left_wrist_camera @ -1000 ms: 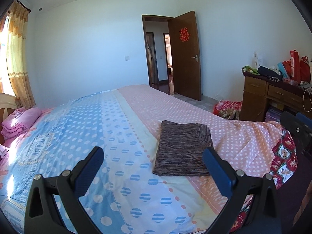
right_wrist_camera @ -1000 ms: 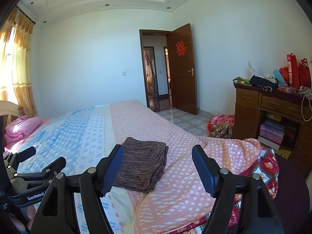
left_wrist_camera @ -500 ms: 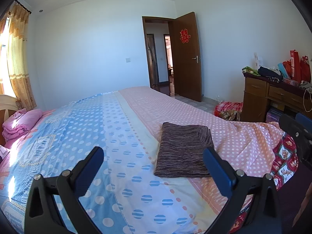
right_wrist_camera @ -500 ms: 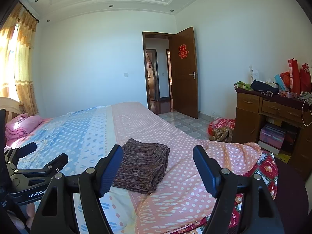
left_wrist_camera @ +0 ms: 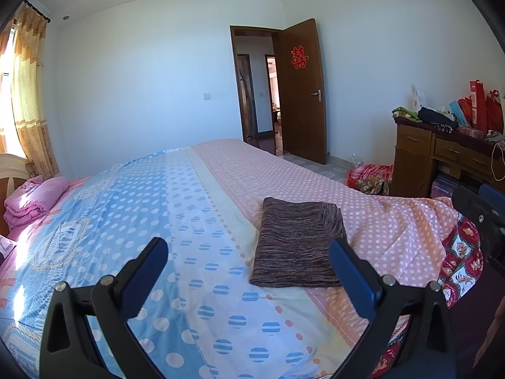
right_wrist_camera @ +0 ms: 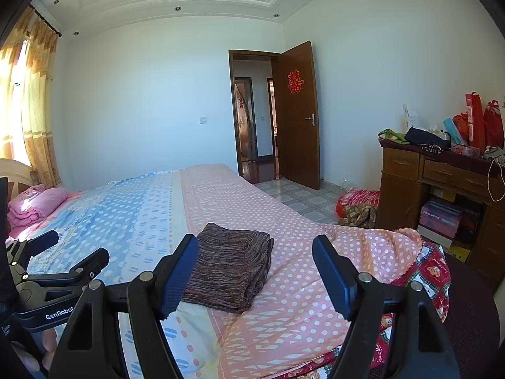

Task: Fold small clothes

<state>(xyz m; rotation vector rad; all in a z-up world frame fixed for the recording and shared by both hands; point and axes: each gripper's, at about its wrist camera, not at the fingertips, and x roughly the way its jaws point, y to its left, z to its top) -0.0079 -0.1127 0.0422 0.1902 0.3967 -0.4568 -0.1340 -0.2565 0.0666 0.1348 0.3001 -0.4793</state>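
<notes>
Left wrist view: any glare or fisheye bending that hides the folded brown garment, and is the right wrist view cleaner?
Left wrist view: sun glare stays at the curtain and the left bed edge; the folded brown garment is evenly lit and sharp, with bending and dark corners only near the rim. Right wrist view: similar, though the right claw finger overlaps the garment's left edge.

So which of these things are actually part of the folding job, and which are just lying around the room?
Part of the job:
- brown folded garment
- left gripper, open
- right gripper, open

Just lying about:
- pink bedding pile
- cluttered wooden desk
- red bundle on floor
</notes>
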